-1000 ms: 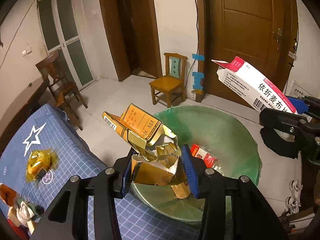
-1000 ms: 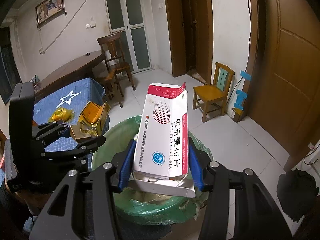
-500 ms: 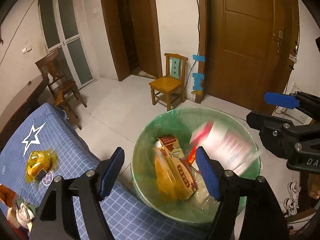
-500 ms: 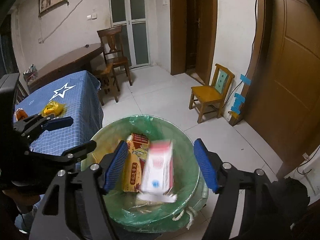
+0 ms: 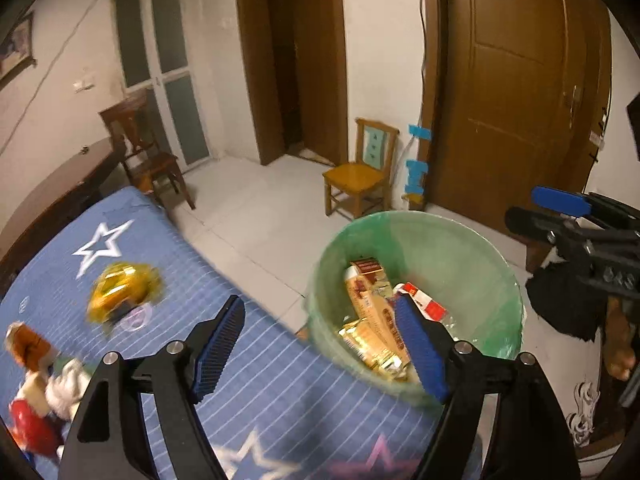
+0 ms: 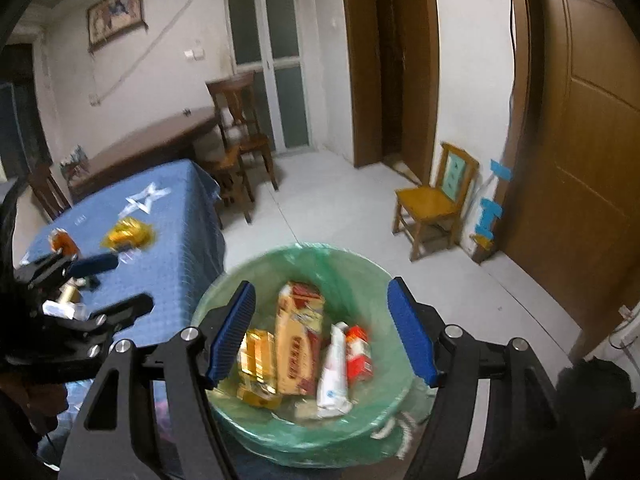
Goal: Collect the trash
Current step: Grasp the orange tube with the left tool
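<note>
A bin with a green liner (image 5: 472, 240) (image 6: 360, 264) stands on the floor beside the blue table. It holds a gold carton (image 5: 368, 340) (image 6: 256, 360), a tall yellow and red box (image 6: 298, 344) and the red and white medicine box (image 6: 340, 364). My left gripper (image 5: 320, 344) is open and empty over the table edge and bin rim. My right gripper (image 6: 320, 332) is open and empty above the bin. A yellow wrapper (image 5: 120, 292) (image 6: 128, 232) lies on the table. More trash lies at the table's left end (image 5: 36, 380).
A blue star-print tablecloth (image 5: 260, 392) covers the table. A small wooden chair (image 5: 360, 176) stands by the brown door (image 5: 520, 100). A dark chair (image 6: 240, 132) and a brown table (image 6: 152, 144) stand further back. A black bag (image 5: 568, 304) lies right of the bin.
Both grippers opened and dropped their boxes into the bin. The left gripper has since swung left over the table. The right gripper stays over the bin.
</note>
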Demonstrator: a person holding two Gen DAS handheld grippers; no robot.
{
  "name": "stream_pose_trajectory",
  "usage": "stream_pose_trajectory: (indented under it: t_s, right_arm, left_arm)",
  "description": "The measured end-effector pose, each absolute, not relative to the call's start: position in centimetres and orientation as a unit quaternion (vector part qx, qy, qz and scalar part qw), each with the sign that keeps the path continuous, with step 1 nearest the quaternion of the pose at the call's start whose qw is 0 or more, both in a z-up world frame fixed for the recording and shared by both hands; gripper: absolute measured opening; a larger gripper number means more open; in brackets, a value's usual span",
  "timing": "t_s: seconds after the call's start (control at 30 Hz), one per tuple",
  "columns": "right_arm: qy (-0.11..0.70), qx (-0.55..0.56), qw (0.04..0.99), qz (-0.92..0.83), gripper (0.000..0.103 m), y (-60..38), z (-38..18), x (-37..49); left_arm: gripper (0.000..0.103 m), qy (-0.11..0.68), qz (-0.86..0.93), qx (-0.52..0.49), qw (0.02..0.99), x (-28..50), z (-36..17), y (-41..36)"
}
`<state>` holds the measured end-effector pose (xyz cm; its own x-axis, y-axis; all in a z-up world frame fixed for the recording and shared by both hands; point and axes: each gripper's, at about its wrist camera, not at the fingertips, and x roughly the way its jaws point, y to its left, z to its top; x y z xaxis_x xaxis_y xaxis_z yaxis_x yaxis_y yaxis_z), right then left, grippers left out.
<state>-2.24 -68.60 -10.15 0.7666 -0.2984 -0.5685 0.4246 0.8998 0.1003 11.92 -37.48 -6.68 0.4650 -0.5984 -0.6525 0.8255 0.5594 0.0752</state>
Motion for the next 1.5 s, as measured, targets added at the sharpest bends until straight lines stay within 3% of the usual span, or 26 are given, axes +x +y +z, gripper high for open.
stream_pose_trajectory:
  t_s: [0.2, 0.5, 0.7, 0.9, 0.97, 1.0, 1.03, 1.13, 1.27, 1.5]
  right_arm:
    - [0.255, 0.100, 0.952, -0.135, 0.067, -64.0, -9.5, -1.0]
    - [0.272, 0.072, 0.959, -0.025, 0.070, -55.6, -10.6, 2.4]
    - [0.299, 0.082, 0.950, 0.027, 0.073, -51.7, -12.1, 2.6]
    - [0.328, 0.081, 0.941, 0.030, 0.073, -50.7, -13.6, 2.6]
    - [0.334, 0.090, 0.938, 0.030, 0.073, -50.7, -14.0, 2.5]
    - [0.336, 0.095, 0.937, 0.031, 0.073, -50.8, -14.2, 2.5]
    - [0.337, 0.098, 0.936, 0.032, 0.073, -50.8, -14.3, 2.5]
    - [0.341, 0.098, 0.934, 0.038, 0.073, -50.4, -14.7, 2.7]
    - [0.338, 0.083, 0.936, 0.058, 0.073, -49.3, -14.5, 3.1]
    - [0.330, 0.049, 0.937, 0.102, 0.073, -46.4, -13.7, 3.4]
  left_arm:
    - [0.083, 0.270, -0.358, 0.141, 0.883, 12.4, -4.1, -27.4]
    - [0.083, 0.327, -0.093, 0.016, 0.940, 21.4, -2.4, -6.9]
    - [0.082, 0.395, 0.050, -0.051, 0.916, 29.8, -6.4, 3.5]
    - [0.080, 0.442, 0.080, -0.085, 0.889, 34.4, -11.0, 7.0]
    - [0.065, 0.460, 0.074, -0.093, 0.880, 35.9, -12.1, 7.3]
    - [0.052, 0.470, 0.067, -0.103, 0.874, 36.3, -12.8, 7.4]
    - [0.033, 0.462, 0.067, -0.105, 0.878, 36.1, -12.9, 7.5]
    - [0.017, 0.472, 0.034, -0.114, 0.873, 35.1, -12.1, 7.3]
    - [0.014, 0.477, -0.010, -0.110, 0.872, 30.7, -12.3, 7.0]
    - [0.013, 0.457, -0.168, -0.088, 0.869, 15.2, -10.3, 4.2]
